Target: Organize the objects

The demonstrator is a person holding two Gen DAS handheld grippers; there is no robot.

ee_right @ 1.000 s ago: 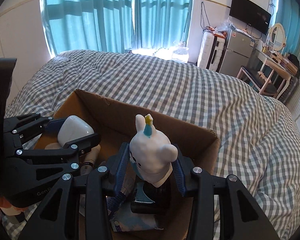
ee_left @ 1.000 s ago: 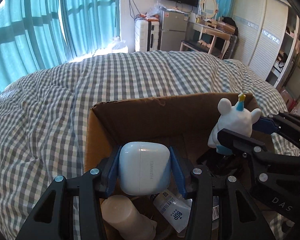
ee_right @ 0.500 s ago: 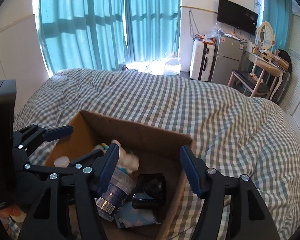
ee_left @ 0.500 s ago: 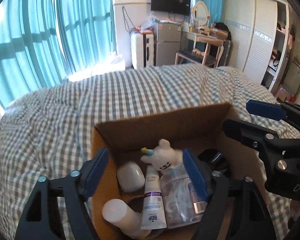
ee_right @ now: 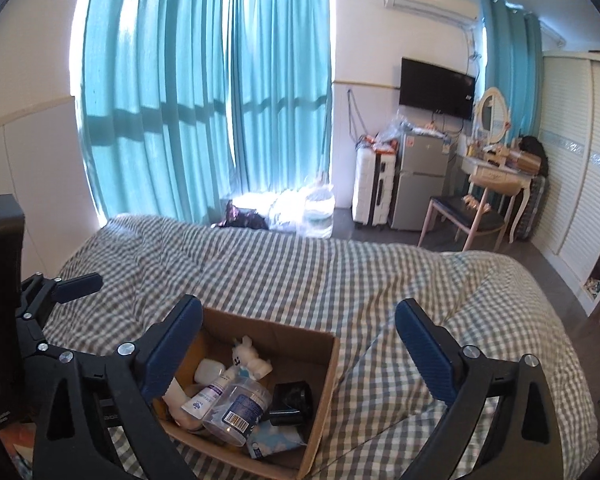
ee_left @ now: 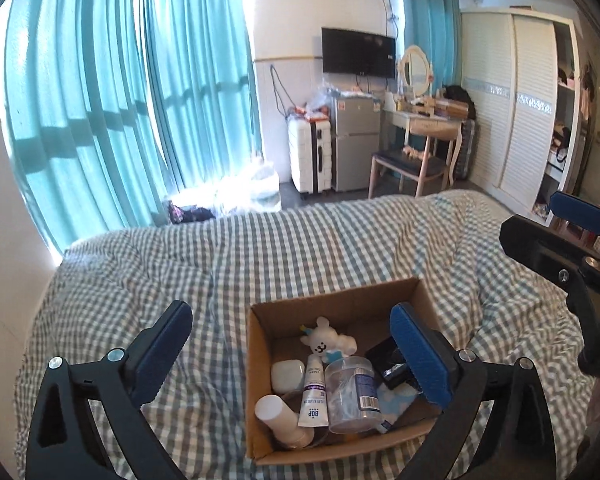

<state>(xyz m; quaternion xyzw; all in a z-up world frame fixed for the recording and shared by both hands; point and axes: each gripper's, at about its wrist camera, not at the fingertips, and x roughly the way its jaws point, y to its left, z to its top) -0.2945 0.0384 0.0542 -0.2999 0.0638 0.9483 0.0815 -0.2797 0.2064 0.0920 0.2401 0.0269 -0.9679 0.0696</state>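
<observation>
Nearest to the lens, the left tool [ee_left: 290,354] is released, its blue pads spread wide with nothing between them; it hangs above the bed rather than down in the box, which suggests it has no more to set down there. The right tool [ee_right: 298,350] is likewise released and empty, its pads splayed well apart over the box's right side and the quilt beside it.

Just beyond and below both tools sits the cardboard box [ee_left: 260,364], resting on the checked bed [ee_left: 300,248] with its flaps open upward, so that things can be dropped in from above. The task's things are gathered inside it. Along the near left lies a pale cylinder bottle [ee_left: 278,414] on its side, and a white tube [ee_left: 313,394] lies lengthwise in the middle, just beside a clear plastic jar [ee_left: 352,390], also tipped over. They look dropped in, not stood up, each leaning on its neighbour. A white earbud case [ee_left: 287,375] lies against the left wall. A black case [ee_left: 388,360] fills the right side, with a blue-patterned packet [ee_right: 272,438] under the jar's near end. At the far end, a white toy figure [ee_left: 330,340] lies tilted on the other things.

Judging by the bare quilt around the box, the gathering appears about finished.

Farther off stand the teal curtains [ee_left: 100,120].
</observation>
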